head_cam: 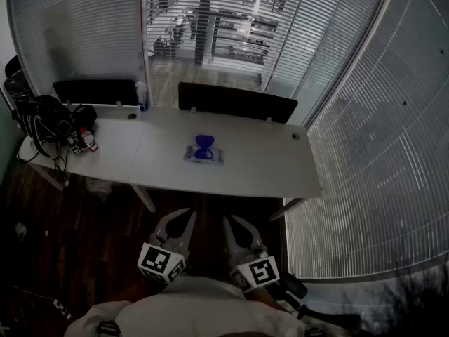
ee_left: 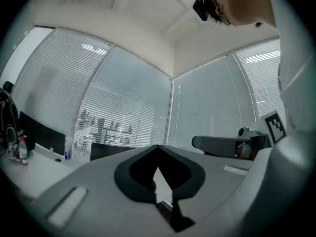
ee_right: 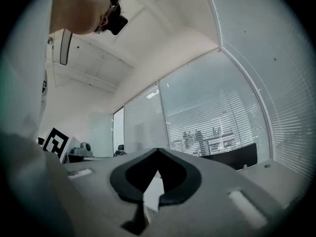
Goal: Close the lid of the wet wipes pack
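Jaws together on nothing: the left gripper (head_cam: 179,220) and the right gripper (head_cam: 235,223) sat low in frame, well apart from the surface (head_cam: 266,168). The wet wipes pack (head_cam: 204,154) lay mid-frame, its blue lid (head_cam: 204,143) seemingly raised. The approach seemed not yet begun; next, reach forward. Only the head view showed the pack.

From my end I see a long white desk (head_cam: 259,167) running across the room. Near its middle lies a flat pale wet wipes pack (head_cam: 203,156) — its blue plastic lid (head_cam: 204,144) looks raised. At the left end sits a heap of black bags and straps (head_cam: 45,118), with a small red-capped bottle (head_cam: 89,140) just beside it. Two black rectangular divider panels (head_cam: 235,102) stand along the far edge — a slim clear bottle (head_cam: 142,97) between them.
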`<action>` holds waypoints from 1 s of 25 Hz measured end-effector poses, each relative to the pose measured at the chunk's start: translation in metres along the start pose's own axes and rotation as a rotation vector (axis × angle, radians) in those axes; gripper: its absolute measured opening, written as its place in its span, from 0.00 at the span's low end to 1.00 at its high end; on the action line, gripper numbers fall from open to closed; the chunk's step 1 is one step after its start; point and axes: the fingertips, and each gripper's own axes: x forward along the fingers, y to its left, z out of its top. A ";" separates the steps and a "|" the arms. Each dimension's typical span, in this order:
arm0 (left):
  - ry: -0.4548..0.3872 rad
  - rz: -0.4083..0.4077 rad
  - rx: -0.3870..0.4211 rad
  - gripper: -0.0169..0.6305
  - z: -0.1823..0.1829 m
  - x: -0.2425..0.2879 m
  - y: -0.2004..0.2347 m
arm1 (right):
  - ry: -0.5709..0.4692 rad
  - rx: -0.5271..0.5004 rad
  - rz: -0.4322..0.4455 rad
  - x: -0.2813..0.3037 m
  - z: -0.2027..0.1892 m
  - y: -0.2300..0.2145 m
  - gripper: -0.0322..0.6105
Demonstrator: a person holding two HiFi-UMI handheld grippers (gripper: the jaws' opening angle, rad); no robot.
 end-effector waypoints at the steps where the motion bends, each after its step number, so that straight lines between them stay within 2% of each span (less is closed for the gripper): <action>1: -0.001 0.003 -0.004 0.03 0.000 0.002 -0.001 | 0.003 -0.004 0.001 -0.001 0.000 -0.002 0.05; 7: -0.001 0.021 -0.007 0.03 0.008 0.011 -0.011 | 0.000 0.003 0.001 -0.007 0.006 -0.014 0.05; 12: -0.003 0.034 -0.013 0.03 0.003 0.017 -0.020 | -0.009 0.078 -0.007 -0.017 0.007 -0.030 0.05; 20: -0.001 0.036 -0.026 0.03 -0.010 0.025 -0.035 | -0.006 0.071 0.004 -0.029 0.009 -0.042 0.05; 25: -0.009 0.043 -0.025 0.03 -0.006 0.025 -0.042 | -0.004 0.080 0.010 -0.038 0.004 -0.044 0.05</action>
